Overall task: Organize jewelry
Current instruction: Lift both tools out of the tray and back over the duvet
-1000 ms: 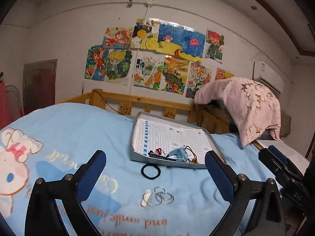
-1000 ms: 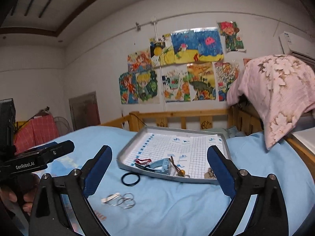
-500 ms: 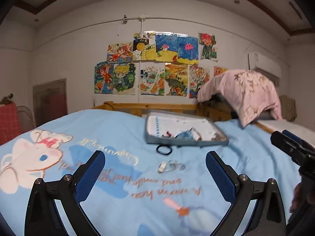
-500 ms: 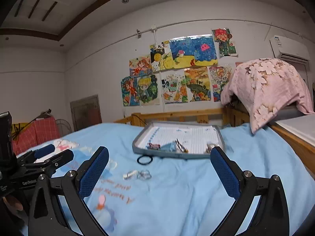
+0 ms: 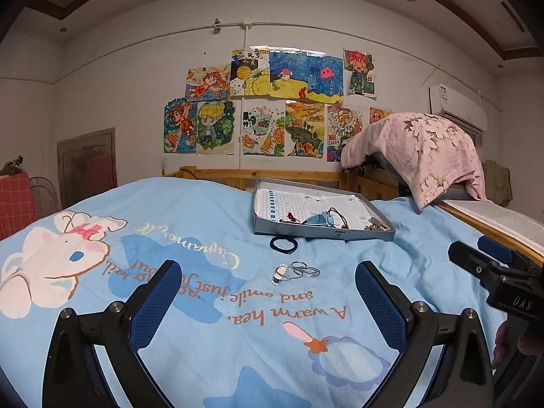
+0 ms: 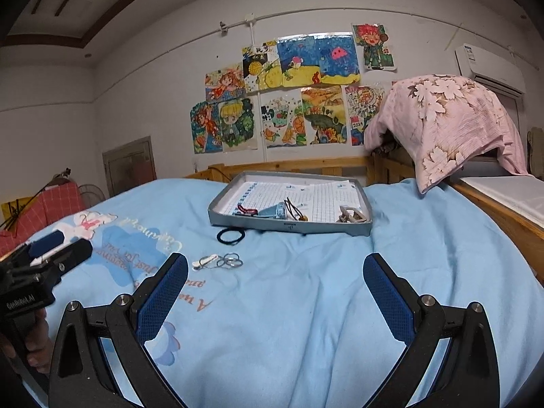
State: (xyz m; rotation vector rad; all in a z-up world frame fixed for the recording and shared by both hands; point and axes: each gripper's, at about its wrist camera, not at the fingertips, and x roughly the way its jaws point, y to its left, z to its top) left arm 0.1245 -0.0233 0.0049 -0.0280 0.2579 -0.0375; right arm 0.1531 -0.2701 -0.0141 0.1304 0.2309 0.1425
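Left gripper point(image 5: 263, 301) and right gripper point(image 6: 275, 294): jaws apart, empty, above light-blue bedsheet point(image 6: 306, 306). Silver metal rings point(image 5: 299, 270) lie before grey tray point(image 5: 326, 234).

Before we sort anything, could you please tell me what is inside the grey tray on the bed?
The tray holds a gridded paper liner, a blue watch, a red cord, dark hair ties and a metal clip. Under the paper stays hidden.
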